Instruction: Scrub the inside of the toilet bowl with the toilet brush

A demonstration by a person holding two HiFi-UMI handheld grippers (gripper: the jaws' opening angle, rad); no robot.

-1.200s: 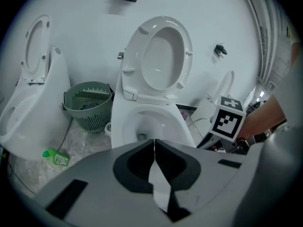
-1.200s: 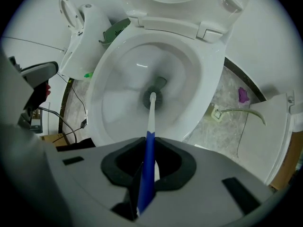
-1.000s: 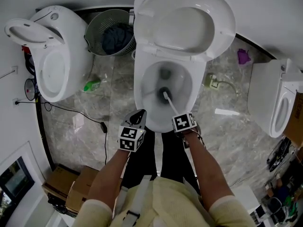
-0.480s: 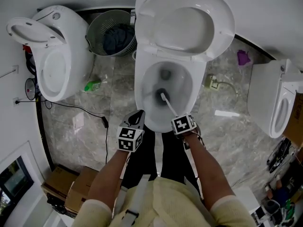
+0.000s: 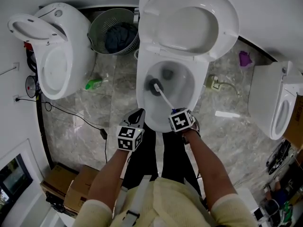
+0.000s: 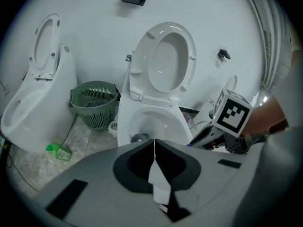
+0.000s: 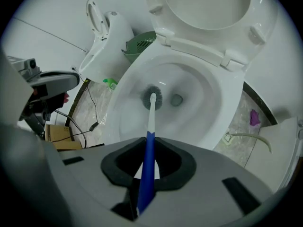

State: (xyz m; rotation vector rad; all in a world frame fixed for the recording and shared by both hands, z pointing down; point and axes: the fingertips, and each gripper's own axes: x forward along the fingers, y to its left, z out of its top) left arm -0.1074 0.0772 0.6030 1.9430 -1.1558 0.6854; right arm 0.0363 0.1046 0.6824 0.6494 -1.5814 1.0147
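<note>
The open white toilet bowl (image 5: pixel 142 96) (image 7: pixel 227 122) (image 6: pixel 124 122) stands in front of me with seat and lid raised. The toilet brush (image 5: pixel 154 86) (image 7: pixel 152 97) has a blue-and-white handle and a dark round head. Its head rests against the bowl's left inner wall, beside the drain. My right gripper (image 5: pixel 179 118) (image 7: pixel 147 160) is shut on the brush handle above the bowl's near rim. My left gripper (image 5: pixel 137 119) (image 6: pixel 154 148) hangs just left of the rim, jaws closed with nothing between them.
A second toilet (image 5: pixel 54 56) stands at the left and a third toilet (image 5: pixel 277 103) at the right. A green waste basket (image 5: pixel 113 32) sits behind the bowl's left side. A green bottle (image 5: pixel 92 84) and a black cable (image 5: pixel 75 115) lie on the marble floor; cardboard boxes (image 5: pixel 71 188) sit near left.
The brush head has swept from the bowl's near middle up to its left inner wall. My right gripper has tilted with it; the left gripper has hardly moved.
</note>
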